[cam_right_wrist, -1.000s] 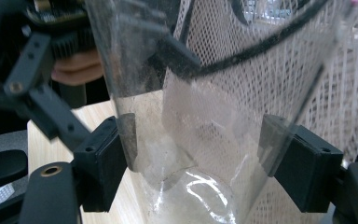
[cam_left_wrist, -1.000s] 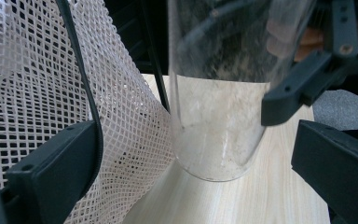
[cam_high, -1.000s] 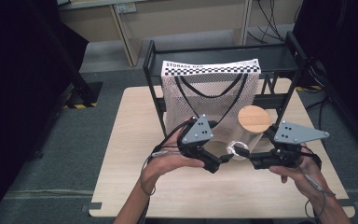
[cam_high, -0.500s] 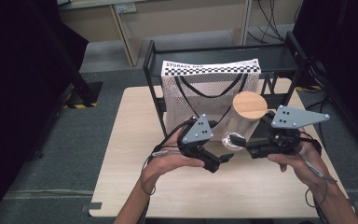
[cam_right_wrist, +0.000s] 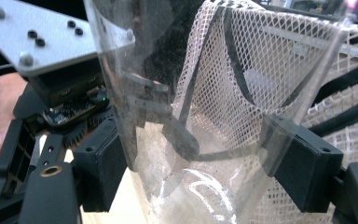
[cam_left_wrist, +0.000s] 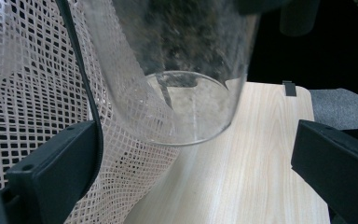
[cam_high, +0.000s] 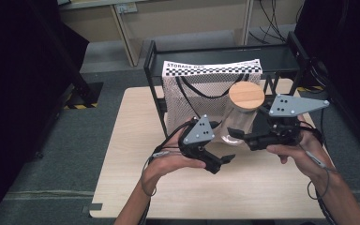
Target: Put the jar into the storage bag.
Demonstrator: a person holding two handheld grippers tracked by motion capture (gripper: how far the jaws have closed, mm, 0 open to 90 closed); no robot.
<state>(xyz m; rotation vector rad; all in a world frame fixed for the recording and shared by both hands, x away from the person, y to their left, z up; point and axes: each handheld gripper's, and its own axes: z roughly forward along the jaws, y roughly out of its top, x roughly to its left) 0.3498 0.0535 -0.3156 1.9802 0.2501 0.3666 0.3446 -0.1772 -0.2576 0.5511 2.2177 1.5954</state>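
The jar (cam_high: 240, 123) is pinched, clear of the table (cam_high: 131, 140), by the right hand-held gripper (cam_high: 236, 135) pointing toward 9 o'clock, while the left hand-held gripper (cam_high: 225, 161), jaws spread, is held level toward 3 o'clock.

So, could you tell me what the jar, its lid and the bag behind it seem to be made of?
Jar: clear and glossy, probably glass, though clear plastic is possible; the mesh shows through its wall. Lid: pale matt wood or bamboo, with visible grain. Bag: soft white open netting, likely woven synthetic, with black strap handles.
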